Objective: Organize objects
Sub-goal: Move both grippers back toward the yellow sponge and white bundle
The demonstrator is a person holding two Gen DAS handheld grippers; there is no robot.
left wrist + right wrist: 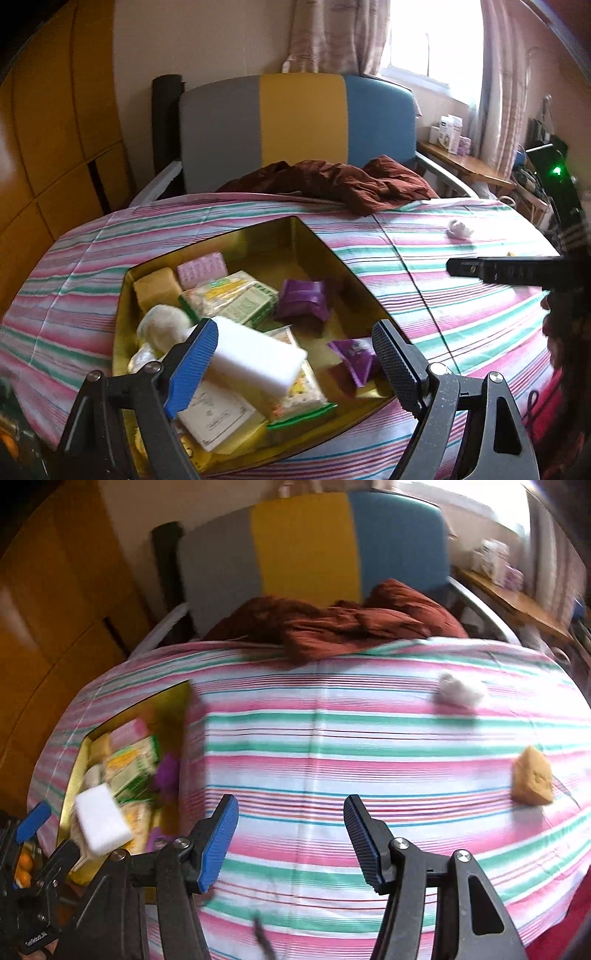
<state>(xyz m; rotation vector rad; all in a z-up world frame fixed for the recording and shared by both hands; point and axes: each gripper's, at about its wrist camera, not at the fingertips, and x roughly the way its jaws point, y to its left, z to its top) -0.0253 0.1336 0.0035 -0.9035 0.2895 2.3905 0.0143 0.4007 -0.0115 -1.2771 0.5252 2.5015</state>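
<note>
Two loose pieces left outside gold tin (303, 229); left gripper (291, 354) agape above white block (255, 358); right gripper (291, 834) apart, empty; next, reach sponge (532, 779).

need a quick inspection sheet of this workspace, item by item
surface: striped cloth covers the table, lying flat.
job's things: gold tin open, holding packets, purple pouches and a yellow sponge; a white foam block is at the left tool's blue pad. Tan sponge and a white fluffy ball lie loose on the cloth.
clutter: dark red garment bunched at the far edge.
grippers: left tool open over the tin, only one pad near the block; right tool open and empty above the cloth.
cables: nothing seen.
surroundings: grey, yellow and blue chair, wooden cupboards, curtained window, side table with boxes.
</note>
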